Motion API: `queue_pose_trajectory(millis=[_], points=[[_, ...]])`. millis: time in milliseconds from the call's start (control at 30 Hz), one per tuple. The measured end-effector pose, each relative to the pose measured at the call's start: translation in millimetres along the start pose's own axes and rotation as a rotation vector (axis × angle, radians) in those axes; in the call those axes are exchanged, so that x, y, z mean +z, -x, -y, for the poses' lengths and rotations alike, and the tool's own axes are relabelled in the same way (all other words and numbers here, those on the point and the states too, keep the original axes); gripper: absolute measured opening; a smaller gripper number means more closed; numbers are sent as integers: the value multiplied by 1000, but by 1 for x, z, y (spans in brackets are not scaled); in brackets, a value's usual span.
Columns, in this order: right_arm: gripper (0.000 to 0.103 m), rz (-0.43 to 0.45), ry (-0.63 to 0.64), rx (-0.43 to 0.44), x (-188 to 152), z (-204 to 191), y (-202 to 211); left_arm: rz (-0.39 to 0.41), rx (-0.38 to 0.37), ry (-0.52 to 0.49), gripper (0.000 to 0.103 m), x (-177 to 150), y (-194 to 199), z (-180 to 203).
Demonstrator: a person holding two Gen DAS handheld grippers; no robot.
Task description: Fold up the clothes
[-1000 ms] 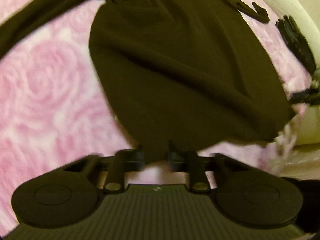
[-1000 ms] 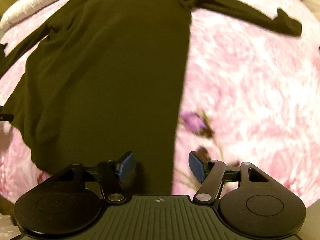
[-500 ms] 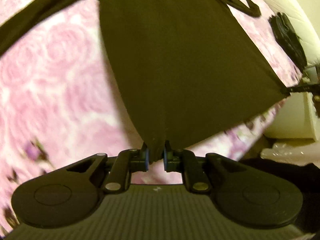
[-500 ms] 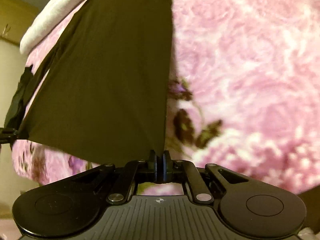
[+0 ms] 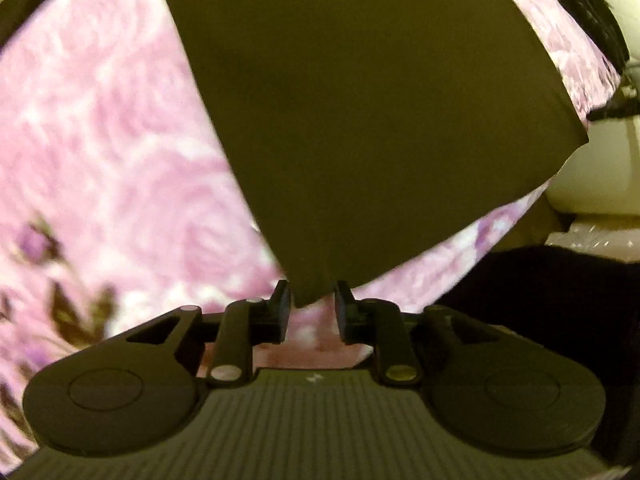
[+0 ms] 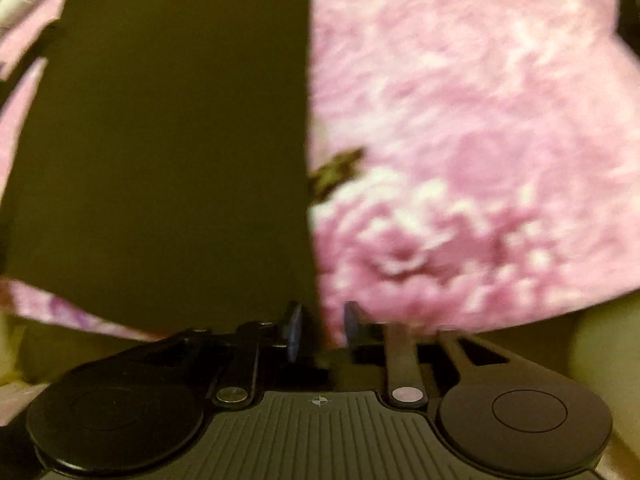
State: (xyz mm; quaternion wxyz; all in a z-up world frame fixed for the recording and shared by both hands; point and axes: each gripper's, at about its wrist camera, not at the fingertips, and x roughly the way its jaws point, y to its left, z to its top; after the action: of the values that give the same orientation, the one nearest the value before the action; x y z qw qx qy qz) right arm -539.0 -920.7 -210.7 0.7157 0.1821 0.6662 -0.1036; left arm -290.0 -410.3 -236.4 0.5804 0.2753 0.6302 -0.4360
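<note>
now our dark garment [image 5: 360, 120] spreads over the pink rose blanket [image 5: 100, 140].
our left gripper [image 5: 310, 306] stands parted around its corner, not pinching; only the right view shows our right gripper [image 6: 320, 322], narrowly parted at the garment's side edge.

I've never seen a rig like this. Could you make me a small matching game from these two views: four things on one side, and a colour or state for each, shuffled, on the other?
Things:
A. garment
B. bedspread
C. left gripper
D. finger pads of the right gripper

Colour or state:
1. blue
2. pink, with a rose pattern
3. jaws apart, a cloth corner between them
4. dark and plain

Pairs: A-4, B-2, C-3, D-1
</note>
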Motion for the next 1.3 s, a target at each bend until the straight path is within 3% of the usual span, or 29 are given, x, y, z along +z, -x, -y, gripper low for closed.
queue_pose_trajectory(millis=[100, 367, 467, 600, 833, 1000, 1100, 1167, 1200, 1300], points=[[46, 79, -13, -26, 26, 11, 16, 70, 34, -16, 18, 23, 25, -4], [47, 291, -47, -97, 96, 40, 60, 256, 76, -151, 26, 126, 59, 28], [47, 370, -60, -123, 122, 51, 77, 300, 86, -177, 28, 171, 58, 61], [47, 433, -64, -119, 186, 122, 73, 309, 84, -182, 31, 225, 36, 122], [47, 485, -176, -92, 320, 260, 49, 265, 25, -173, 32, 302, -37, 232], [47, 447, -155, -66, 397, 287, 17, 258, -8, -177, 35, 349, -62, 275], [47, 391, -154, -78, 423, 295, -10, 252, -7, -192, 36, 372, -72, 291], [12, 362, -172, -65, 429, 300, -19, 250, 1, -197, 36, 383, -72, 295], [4, 362, -179, -55, 430, 303, -19, 253, 4, -200, 36, 388, -71, 296], [4, 546, -198, 40, 411, 313, 22, 264, 10, -228, 36, 409, -75, 301]])
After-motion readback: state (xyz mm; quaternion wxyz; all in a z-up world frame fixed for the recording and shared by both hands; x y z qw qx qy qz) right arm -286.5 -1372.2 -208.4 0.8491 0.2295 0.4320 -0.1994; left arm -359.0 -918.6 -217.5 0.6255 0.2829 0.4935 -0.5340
